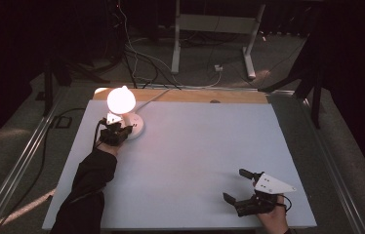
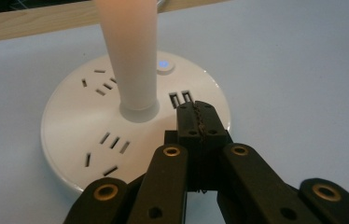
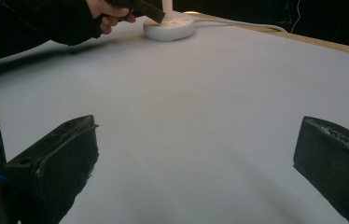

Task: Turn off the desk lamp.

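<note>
White lamp base [image 2: 93, 126] — round, with sockets, USB ports and a lit blue button [image 2: 164, 65] — sits at the table's [image 1: 195, 146] far-left corner, lamp glowing. Risk: left gripper [image 2: 196, 119], jaws pressed together with nothing between, rests its tip over the base near the USB ports; a sideways push could slide the base or strain its cord. Right gripper [image 1: 241, 187] — jaws wide apart, empty, near the front-right edge.
</note>
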